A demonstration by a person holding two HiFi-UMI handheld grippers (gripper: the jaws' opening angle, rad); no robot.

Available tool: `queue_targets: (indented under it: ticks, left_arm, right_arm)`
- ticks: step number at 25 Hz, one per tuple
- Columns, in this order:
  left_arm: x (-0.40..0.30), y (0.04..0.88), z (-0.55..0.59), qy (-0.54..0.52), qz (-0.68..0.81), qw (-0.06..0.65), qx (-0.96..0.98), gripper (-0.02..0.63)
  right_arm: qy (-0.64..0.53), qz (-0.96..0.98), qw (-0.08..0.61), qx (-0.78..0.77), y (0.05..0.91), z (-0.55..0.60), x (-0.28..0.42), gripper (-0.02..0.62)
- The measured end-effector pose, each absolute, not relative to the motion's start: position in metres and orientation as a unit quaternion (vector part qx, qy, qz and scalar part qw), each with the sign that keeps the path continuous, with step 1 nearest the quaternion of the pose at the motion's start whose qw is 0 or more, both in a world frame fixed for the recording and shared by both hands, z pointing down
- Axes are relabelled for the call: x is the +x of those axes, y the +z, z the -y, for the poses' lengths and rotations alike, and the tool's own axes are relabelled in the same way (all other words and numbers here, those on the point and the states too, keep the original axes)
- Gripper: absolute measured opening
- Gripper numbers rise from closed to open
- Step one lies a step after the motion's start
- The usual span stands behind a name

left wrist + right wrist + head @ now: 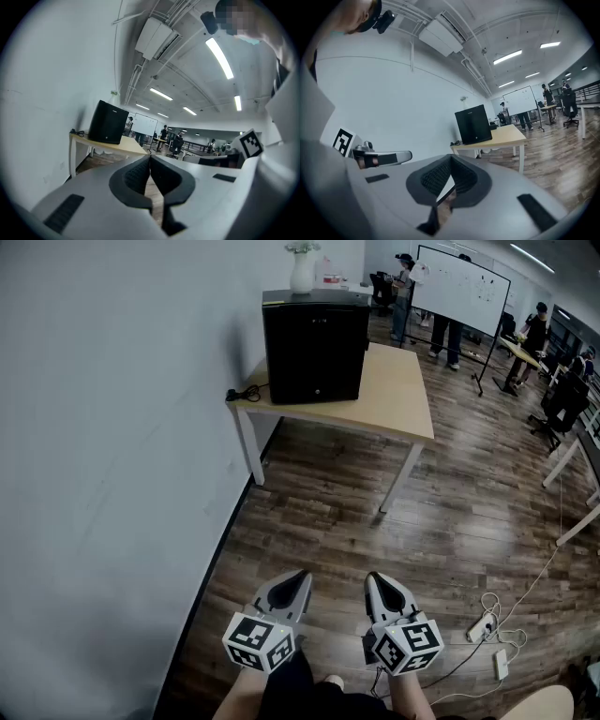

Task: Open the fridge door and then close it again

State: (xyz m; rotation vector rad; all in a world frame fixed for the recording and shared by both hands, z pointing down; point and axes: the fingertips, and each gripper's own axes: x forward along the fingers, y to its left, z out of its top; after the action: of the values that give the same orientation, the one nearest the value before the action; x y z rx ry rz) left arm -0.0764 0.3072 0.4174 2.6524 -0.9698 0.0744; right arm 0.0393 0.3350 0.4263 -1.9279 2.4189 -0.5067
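Office room, wood floor [394, 521], white wall [103, 446] on the left.

Head view: black fridge [314, 348] sits on a light table [398, 399] against the wall, well ahead of both grippers, door shut. White vase [302, 268] on top of the fridge. Whiteboard [464, 287] and standing people [405, 292] further back. Power strip [481, 626] with cables lies on the floor at lower right. Left gripper [302, 575] and right gripper [372, 577] are held side by side low in the frame, apart from each other, both pointing toward the table, touching nothing.

Left gripper view: jaws pressed together at the tips, nothing between them. Fridge [108, 123] shows far off on the table, up left of the jaw tips. The right gripper's marker cube is at the right edge.

Right gripper view: jaws fully closed, tips meeting, nothing held. Fridge [473, 124] on the table stands far ahead, right of the jaw tips, door closed. The left gripper shows at the left edge. Whiteboard at right in the background.
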Motion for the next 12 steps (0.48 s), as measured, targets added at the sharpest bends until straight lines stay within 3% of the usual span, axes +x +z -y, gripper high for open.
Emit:
queue_targets:
  ticks: [12]
  left_arm:
    - [-0.066, 0.410, -0.418, -0.003, 0.379, 0.143, 0.914, 0.005]
  right_arm:
    - [-0.136, -0.797, -0.003, -0.588, 0.423, -0.440, 0.045, -0.009]
